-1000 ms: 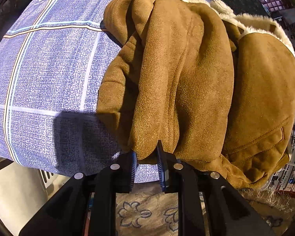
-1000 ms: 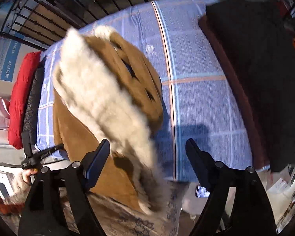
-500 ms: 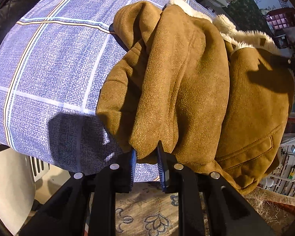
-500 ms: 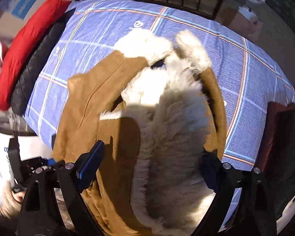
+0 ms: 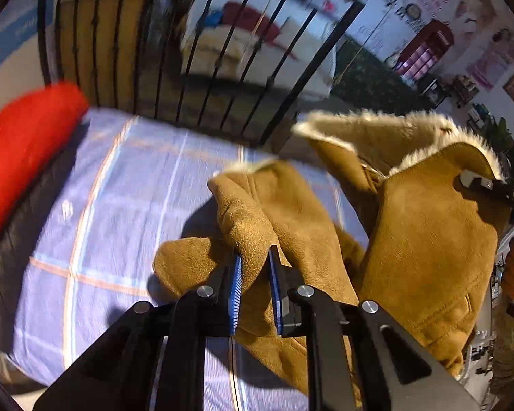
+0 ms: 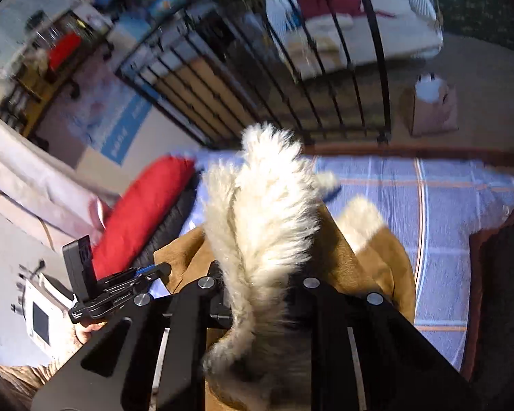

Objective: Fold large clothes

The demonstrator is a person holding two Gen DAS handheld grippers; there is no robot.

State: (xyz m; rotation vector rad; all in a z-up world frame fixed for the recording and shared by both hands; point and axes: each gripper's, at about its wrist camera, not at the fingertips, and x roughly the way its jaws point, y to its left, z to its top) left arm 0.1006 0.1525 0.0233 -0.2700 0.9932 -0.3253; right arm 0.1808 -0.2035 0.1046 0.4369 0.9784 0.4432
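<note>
we have one brown suede coat [image 5: 428,257] with a cream fleece trim [image 6: 264,212], lifted partly off the bed [image 5: 96,212] and hanging between our two grippers. left gripper [image 5: 254,274] is clamped tight on a fold of suede, looks like a sleeve end, blue pads pressing it from both sides. right gripper [image 6: 257,294] has its jaws closing on the fleecy edge; fleece fills the gap and hides the pads, so we read it as gripped. from the left wrist view the right gripper [image 5: 476,182] shows up at the far right, on the coat's upper edge beside the trim.

key relation: the coat's long axis runs roughly from one gripper across to the other, bulk sagging below and toward the bed. each hand is at its own end, neither clearly nearer the middle. any fold probably means laying it back flat on the bed ahead of both grippers.

counts: one coat, two grippers, one red pillow [image 5: 24,144], one dark garment [image 6: 503,274] at the bed's right edge.
</note>
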